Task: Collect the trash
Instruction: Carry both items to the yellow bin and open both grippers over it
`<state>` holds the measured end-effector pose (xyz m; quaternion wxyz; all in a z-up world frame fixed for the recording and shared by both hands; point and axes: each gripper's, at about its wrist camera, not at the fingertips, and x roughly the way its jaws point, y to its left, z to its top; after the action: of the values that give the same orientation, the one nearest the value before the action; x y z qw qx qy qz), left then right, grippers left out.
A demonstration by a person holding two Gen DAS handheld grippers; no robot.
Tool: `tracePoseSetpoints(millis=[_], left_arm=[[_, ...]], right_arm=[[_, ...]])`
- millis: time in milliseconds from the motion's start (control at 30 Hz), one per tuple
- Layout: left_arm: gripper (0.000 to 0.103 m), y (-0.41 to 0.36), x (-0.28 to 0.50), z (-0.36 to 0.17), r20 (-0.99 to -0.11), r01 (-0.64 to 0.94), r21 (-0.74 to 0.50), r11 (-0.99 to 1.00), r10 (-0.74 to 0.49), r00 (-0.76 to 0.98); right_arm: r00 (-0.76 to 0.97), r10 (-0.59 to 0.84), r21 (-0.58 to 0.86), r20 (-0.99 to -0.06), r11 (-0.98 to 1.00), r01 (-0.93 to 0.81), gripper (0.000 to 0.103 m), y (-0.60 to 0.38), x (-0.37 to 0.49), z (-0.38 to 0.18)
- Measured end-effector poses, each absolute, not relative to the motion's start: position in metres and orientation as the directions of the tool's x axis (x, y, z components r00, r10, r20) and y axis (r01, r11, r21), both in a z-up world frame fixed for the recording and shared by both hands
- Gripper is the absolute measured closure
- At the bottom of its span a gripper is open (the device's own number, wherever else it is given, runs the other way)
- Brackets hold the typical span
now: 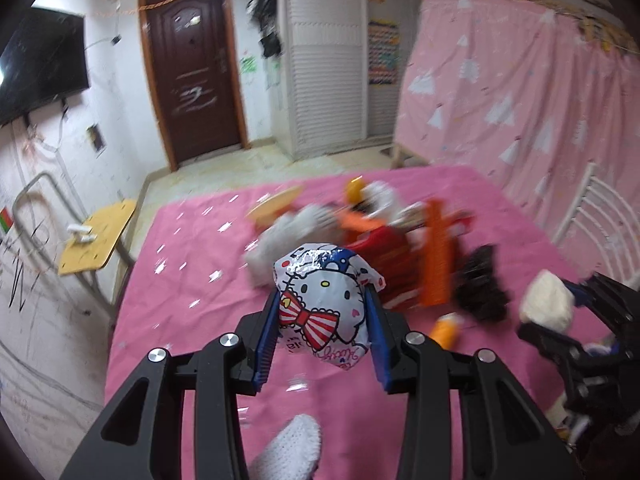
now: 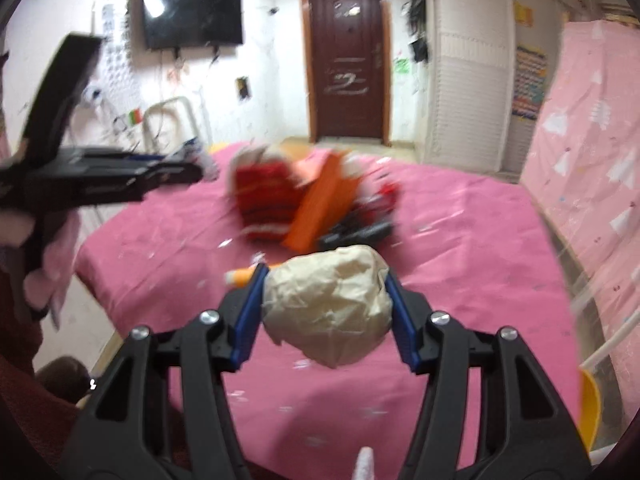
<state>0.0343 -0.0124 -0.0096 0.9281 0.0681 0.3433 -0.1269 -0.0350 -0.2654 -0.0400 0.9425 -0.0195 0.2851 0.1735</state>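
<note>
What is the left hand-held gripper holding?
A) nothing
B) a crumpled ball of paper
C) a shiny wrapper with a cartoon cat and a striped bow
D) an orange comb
C: the left hand-held gripper has its blue pads pressed on both sides of the cat wrapper, lifted off the pink cloth; the paper ball is in the right hand-held gripper.

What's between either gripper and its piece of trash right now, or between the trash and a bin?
Nothing sits between them: the left gripper is shut on the cartoon-print wrapper, the right gripper on the crumpled paper ball. No bin shows in either view, so that path can't be judged.
</note>
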Motion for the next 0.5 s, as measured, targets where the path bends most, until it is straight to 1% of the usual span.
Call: tracePoseSetpoints(millis=[233,400,500], left_arm=[[0.071,-0.091,0.008,0.021,-0.61,0.44,0.033,0.897,-0.33,0.72],[0.071,-0.145,0.002,0.024,-0.614,0.526,0.027,0.85,-0.401,0.68],[0.071,-0.185,-0.006,0.024,-0.618,0.583,0.036,0.811,-0.441,0.651]], right_arm=[[0.87,0.197,0.11,-0.453,0.98,-0.164,0.048,-0.348,-0.04,-0.015],[0.902,0.092,0.124,-0.422,0.991,-0.043,0.048,-0.399,-0.045,-0.006],[0.906,0.032,0.131,-0.422,0.991,0.026,0.048,-0.426,-0.045,-0.006]])
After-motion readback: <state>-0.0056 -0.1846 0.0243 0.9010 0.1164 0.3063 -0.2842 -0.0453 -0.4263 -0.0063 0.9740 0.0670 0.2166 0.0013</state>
